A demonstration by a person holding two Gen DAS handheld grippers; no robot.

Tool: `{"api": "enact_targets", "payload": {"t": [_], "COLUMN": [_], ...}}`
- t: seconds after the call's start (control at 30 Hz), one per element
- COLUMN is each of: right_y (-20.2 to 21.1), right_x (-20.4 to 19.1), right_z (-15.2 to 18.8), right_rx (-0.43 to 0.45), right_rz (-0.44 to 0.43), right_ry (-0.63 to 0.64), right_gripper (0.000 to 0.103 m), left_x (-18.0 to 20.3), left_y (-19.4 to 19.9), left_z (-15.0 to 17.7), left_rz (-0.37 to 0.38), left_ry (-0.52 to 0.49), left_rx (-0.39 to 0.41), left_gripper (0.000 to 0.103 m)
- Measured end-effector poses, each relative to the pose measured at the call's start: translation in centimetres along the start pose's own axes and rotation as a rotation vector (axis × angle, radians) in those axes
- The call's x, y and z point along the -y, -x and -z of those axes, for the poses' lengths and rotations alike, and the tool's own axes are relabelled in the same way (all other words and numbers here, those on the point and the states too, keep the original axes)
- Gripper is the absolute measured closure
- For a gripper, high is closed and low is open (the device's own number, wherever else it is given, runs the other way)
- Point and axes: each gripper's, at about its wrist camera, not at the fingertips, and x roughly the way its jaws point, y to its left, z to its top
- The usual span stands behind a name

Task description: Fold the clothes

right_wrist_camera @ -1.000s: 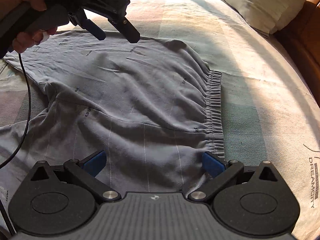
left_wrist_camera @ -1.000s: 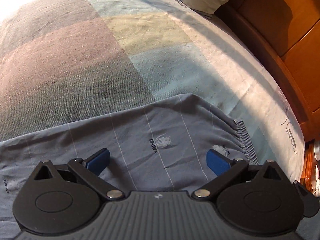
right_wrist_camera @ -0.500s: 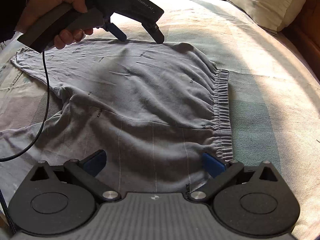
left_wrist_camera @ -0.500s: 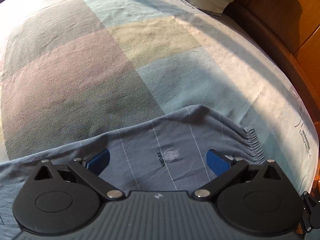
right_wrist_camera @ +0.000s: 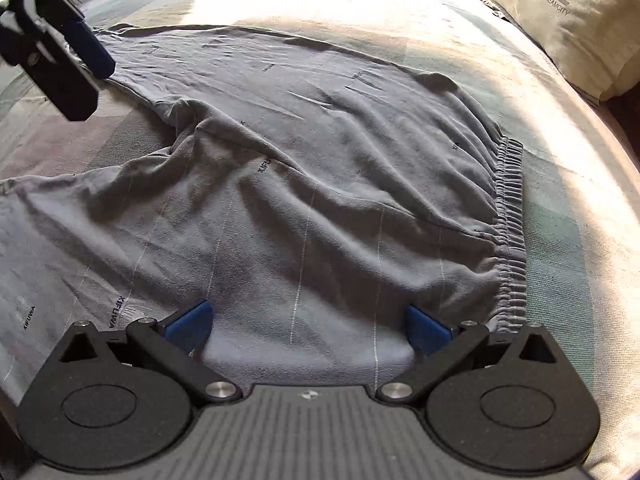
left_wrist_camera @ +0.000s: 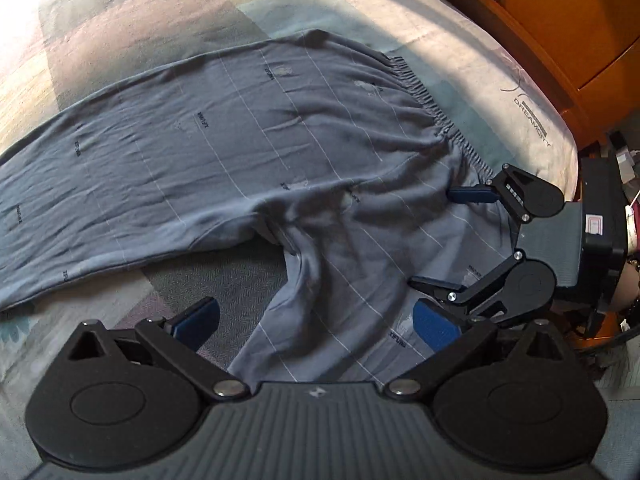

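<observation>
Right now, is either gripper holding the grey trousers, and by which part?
Nothing is held. The left gripper and right gripper are both open, hovering over the grey trousers lying spread on the bed; the right one is near the waistband.

bed sheet [right_wrist_camera: 568, 184]: pastel colour blocks, sunlit, printed DREAMCITY near edge | pillow [right_wrist_camera: 568, 20]: cream, same print, far right corner | wooden furniture [left_wrist_camera: 568, 28]: orange-brown panels beside bed

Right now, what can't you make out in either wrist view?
- Trousers: leg ends cut off by the left edge, both views.
- Left claw in the right wrist view: mostly cropped at the corner.
- Fabric under the right claw: hidden by its own body.
</observation>
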Motion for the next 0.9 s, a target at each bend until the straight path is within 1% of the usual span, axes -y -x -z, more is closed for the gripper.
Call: {"api": "enact_targets", "payload": {"t": [0.07, 0.17, 0.27, 0.33, 0.43, 0.5, 0.57, 0.63, 0.7, 0.73, 0.8, 0.9], "right_y": [0.1, 0.1, 0.2, 0.2, 0.1, 0.1, 0.3, 1.0, 1.6, 2.1, 2.6, 1.6], "right_x": [0.0, 0.1, 0.1, 0.0, -0.2, -0.3, -0.4, -0.7, -1.0, -1.4, -2.6, -4.8], "right_z": [0.1, 0.2, 0.3, 0.3, 0.1, 0.1, -0.4, -1.2, -1.9, -2.5, -4.1, -7.4], "right_rx": [0.005, 0.008, 0.016, 0.012, 0.004, -0.001, -0.010, 0.001, 0.012, 0.035, 0.081, 0.133], "right_rz": [0.006, 0.004, 0.005, 0.010, 0.019, 0.025, 0.023, -0.001, -0.024, -0.042, -0.089, -0.165], "right_ry": [-0.009, -0.001, 0.002, 0.000, -0.001, -0.003, -0.008, -0.016, -0.023, -0.019, 0.002, 0.011], "right_gripper": [0.000, 0.000, 0.000, 0.000, 0.000, 0.000, 0.000, 0.000, 0.000, 0.000, 0.000, 0.000], "left_x": [0.3, -0.4, -1.5, -2.2, -2.5, -2.9, -3.9, -4.4, -4.8, -5.1, -6.1, -7.4], "left_y": [-0.9, -2.8, -4.2, -3.9, -2.7, -1.8, -0.5, 0.8, 1.4, 1.7, 2.0, 2.5], "left_z": [1.6, 2.6, 3.0, 3.4, 4.0, 4.6, 5.7, 6.9, 8.4, 9.3, 11.1, 13.7], "left_rz": [0.070, 0.187, 0.205, 0.217, 0.171, 0.123, 0.099, 0.060, -0.008, -0.045, -0.092, -0.167], "left_ry": [0.021, 0.134, 0.211, 0.213, 0.201, 0.200, 0.209, 0.198, 0.191, 0.192, 0.251, 0.321], "left_rx": [0.012, 0.047, 0.104, 0.155, 0.160, 0.152, 0.157, 0.158, 0.141, 0.128, 0.102, 0.069], "left_gripper": [0.001, 0.001, 0.001, 0.001, 0.001, 0.001, 0.001, 0.001, 0.001, 0.001, 0.001, 0.001]}}
